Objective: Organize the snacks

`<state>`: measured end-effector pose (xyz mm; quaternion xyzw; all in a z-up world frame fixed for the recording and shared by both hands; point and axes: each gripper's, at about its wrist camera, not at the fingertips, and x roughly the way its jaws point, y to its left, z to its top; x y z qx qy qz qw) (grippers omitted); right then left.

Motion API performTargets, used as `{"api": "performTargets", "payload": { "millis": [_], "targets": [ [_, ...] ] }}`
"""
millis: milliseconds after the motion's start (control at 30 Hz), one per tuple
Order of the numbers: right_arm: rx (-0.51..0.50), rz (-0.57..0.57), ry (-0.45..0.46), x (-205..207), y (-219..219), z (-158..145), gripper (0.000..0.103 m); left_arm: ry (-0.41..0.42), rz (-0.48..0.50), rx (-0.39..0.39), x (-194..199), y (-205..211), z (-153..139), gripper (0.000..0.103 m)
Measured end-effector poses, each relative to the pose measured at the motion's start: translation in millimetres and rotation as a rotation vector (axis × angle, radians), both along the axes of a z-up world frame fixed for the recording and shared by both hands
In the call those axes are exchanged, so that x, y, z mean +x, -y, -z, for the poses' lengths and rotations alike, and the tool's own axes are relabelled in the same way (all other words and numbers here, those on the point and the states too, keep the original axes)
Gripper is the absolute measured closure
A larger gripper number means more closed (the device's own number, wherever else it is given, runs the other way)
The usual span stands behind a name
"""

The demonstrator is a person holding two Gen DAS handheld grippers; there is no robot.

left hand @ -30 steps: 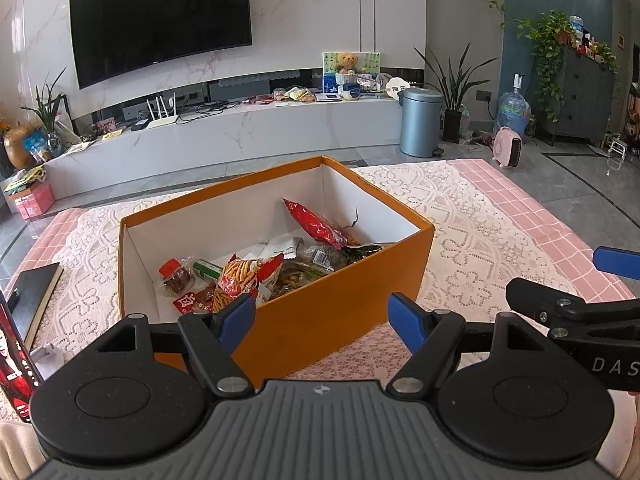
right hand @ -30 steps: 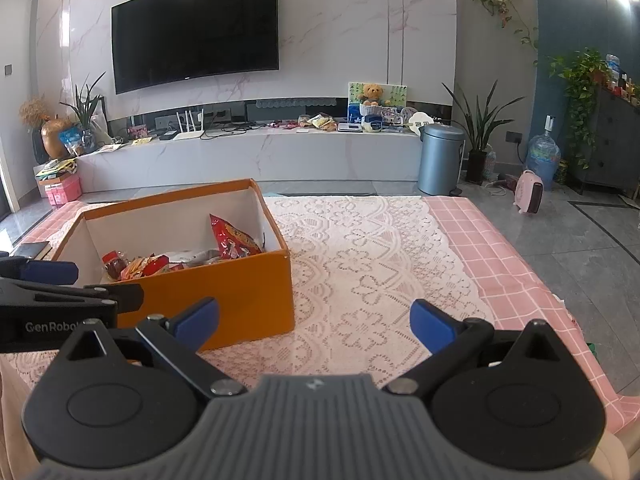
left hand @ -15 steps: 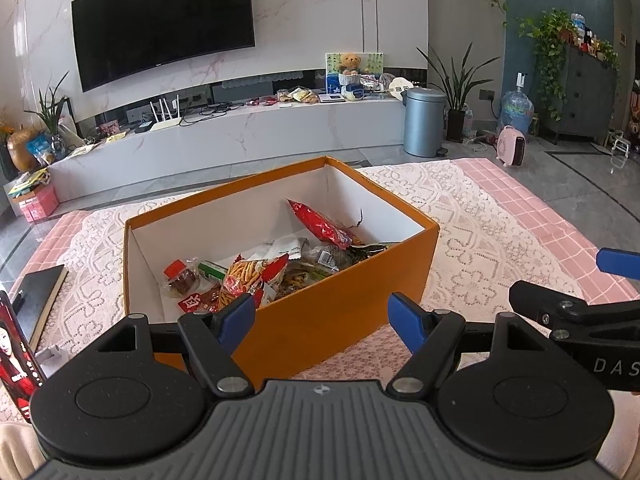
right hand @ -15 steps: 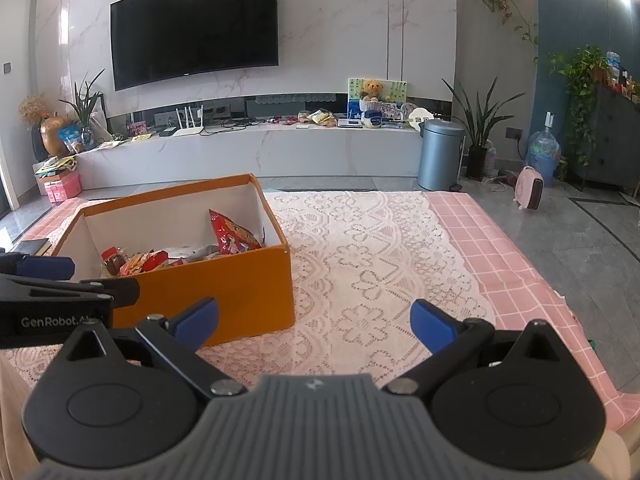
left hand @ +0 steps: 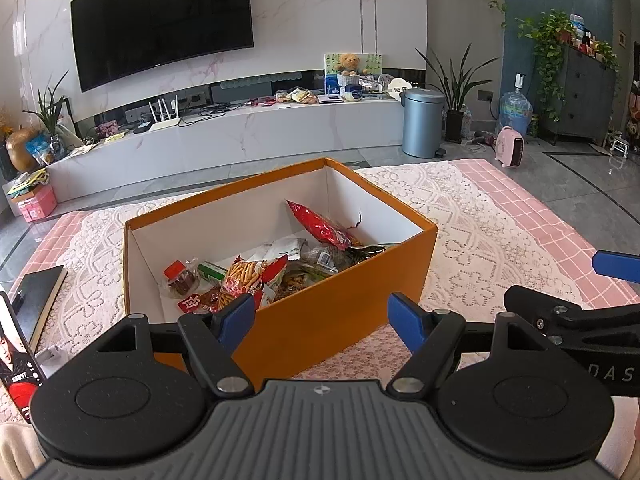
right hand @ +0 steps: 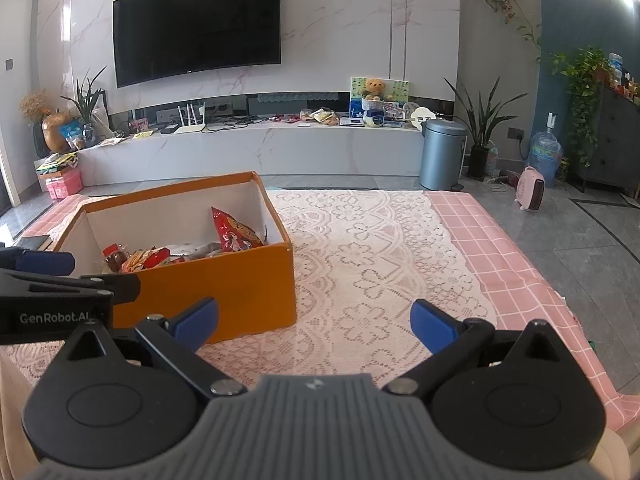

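Two hand-held grippers, left [left hand: 322, 318] and right [right hand: 314, 322], gape wide and empty; snagging the orange box [left hand: 328, 312] mid-frame could tip the snacks [left hand: 256, 274].

Bright, even daylight; sharp focus; strong fisheye bending and dark corners

My tongs' matt black plastic bodies frame a smooth orange cardboard box [left hand: 320, 312] of glossy foil snack packets [left hand: 320, 226] on a lace tablecloth [right hand: 380, 280] over pink checked cloth [right hand: 500, 264].
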<state>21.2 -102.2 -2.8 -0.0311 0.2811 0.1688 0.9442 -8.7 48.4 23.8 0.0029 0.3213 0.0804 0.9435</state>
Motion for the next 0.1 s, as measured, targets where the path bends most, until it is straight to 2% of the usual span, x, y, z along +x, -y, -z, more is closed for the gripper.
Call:
{"api": "performTargets", "payload": {
  "millis": [100],
  "targets": [
    [-0.001, -0.001, -0.001, 0.3, 0.3, 0.4, 0.004, 0.003, 0.003, 0.0, -0.3, 0.3, 0.2, 0.015]
  ]
}}
